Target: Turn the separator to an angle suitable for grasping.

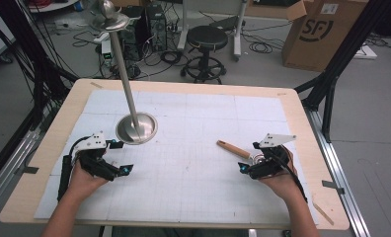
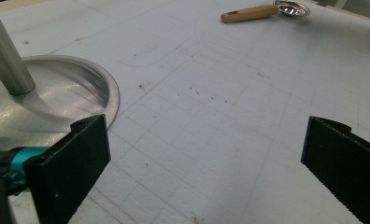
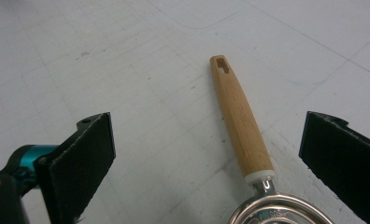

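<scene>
On the tabletop (image 1: 302, 123), covered by a white gridded mat (image 1: 193, 148), a small strainer with a wooden handle (image 3: 241, 121) lies flat between the wide-spread jaws of the right gripper (image 1: 255, 165), its metal bowl nearest the camera (nothing is clamped). The left gripper (image 1: 115, 159) also stands wide and empty, just beside the round base of a tall metal stand (image 1: 136, 127), well apart from the strainer.
</scene>
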Tool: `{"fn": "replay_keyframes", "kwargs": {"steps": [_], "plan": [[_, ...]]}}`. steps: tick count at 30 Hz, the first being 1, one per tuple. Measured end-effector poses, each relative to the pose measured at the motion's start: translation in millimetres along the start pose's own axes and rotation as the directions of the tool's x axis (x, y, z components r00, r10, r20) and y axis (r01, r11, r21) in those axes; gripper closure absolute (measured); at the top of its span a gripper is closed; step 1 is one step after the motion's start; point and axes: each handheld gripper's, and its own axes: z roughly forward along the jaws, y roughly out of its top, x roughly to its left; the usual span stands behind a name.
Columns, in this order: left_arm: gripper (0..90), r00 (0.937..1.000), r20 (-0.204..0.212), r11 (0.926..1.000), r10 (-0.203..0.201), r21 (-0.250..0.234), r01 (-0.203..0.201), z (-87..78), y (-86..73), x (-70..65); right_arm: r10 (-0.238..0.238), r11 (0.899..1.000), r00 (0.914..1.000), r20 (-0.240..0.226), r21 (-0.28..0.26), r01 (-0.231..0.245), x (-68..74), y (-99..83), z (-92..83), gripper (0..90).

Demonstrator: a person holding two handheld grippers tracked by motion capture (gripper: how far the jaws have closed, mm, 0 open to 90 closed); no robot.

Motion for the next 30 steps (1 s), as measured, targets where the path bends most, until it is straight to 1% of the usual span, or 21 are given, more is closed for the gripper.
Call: {"fn": "replay_keyframes", "kwargs": {"steps": [3, 7, 9, 11, 15, 18, 20, 21, 22, 23, 26, 28, 29, 30], "plan": [[1.9, 1.0000, 0.002, 0.9999, 0.005, 0.010, -0.005, 2.2, -0.3, -1.2, 0.001, 1.000, 1.0000, 0.003, -0.005, -0.001, -1.1, -0.3, -1.1, 2.3], [1.9, 1.0000, 0.005, 1.0000, 0.006, 0.003, -0.006, 2.6, 0.0, -1.7, 0.004, 1.000, 1.0000, 0.008, -0.010, -0.004, 1.1, 0.4, -3.8, 2.3], [1.9, 1.0000, 0.006, 1.0000, 0.007, 0.001, -0.007, 3.1, -0.1, -1.4, -0.002, 1.000, 1.0000, 0.008, -0.014, 0.002, 1.7, 0.5, -4.6, 2.3], [1.9, 1.0000, 0.006, 1.0000, 0.001, 0.001, -0.001, 4.0, -0.5, -0.6, -0.001, 1.000, 0.9999, 0.010, -0.013, 0.001, 1.6, 0.8, -5.2, 2.3], [1.9, 1.0000, 0.006, 1.0000, -0.004, -0.006, 0.005, 3.1, -0.5, 0.2, 0.006, 1.000, 0.9997, 0.023, -0.023, -0.005, 0.5, 3.7, -7.6, 2.3], [1.9, 1.0000, 0.004, 1.0000, -0.003, 0.004, 0.003, 2.7, -0.9, 0.0, 0.006, 1.000, 0.9996, 0.027, -0.024, -0.005, -2.1, 5.8, -7.7, 2.4], [1.9, 1.0000, 0.003, 0.9998, 0.006, 0.021, -0.006, 3.7, -1.1, -1.6, 0.009, 1.000, 0.9991, 0.041, -0.014, -0.008, -4.3, 7.6, -7.9, 2.5], [1.9, 0.9999, 0.002, 0.9994, 0.011, 0.032, -0.011, 4.1, -1.1, -2.7, 0.004, 1.000, 0.9990, 0.044, -0.010, -0.003, -5.6, 8.9, -7.8, 3.7], [1.9, 0.9999, 0.002, 0.9994, 0.011, 0.032, -0.011, 4.1, -1.1, -2.7, 0.000, 1.000, 0.9992, 0.041, -0.006, 0.000, -7.2, 10.4, -8.0, 4.7], [1.9, 0.9999, 0.005, 0.9991, 0.015, 0.041, -0.015, 4.2, -0.9, -3.6, 0.003, 1.000, 0.9990, 0.043, -0.001, -0.003, -8.3, 12.3, -8.4, 4.7], [1.9, 0.9998, 0.010, 0.9990, 0.016, 0.041, -0.016, 3.9, -0.7, -4.5, -0.001, 1.000, 0.9991, 0.041, 0.004, 0.001, -11.8, 17.5, -8.3, 4.7], [1.9, 0.9999, 0.007, 0.9992, 0.014, 0.037, -0.014, 4.2, -0.8, -3.8, -0.008, 1.000, 0.9990, 0.044, 0.029, 0.006, -15.4, 21.1, -5.9, 4.8], [1.9, 0.9999, 0.009, 0.9995, 0.005, 0.032, -0.005, 4.8, -1.0, -3.1, -0.012, 0.999, 0.9988, 0.047, 0.045, 0.010, -16.7, 22.7, -4.7, 5.1], [1.9, 0.9999, 0.010, 0.9994, 0.007, 0.033, -0.007, 4.9, -1.1, -2.8, -0.015, 0.998, 0.9989, 0.045, 0.054, 0.013, -18.4, 24.2, -3.5, 5.4]]}}
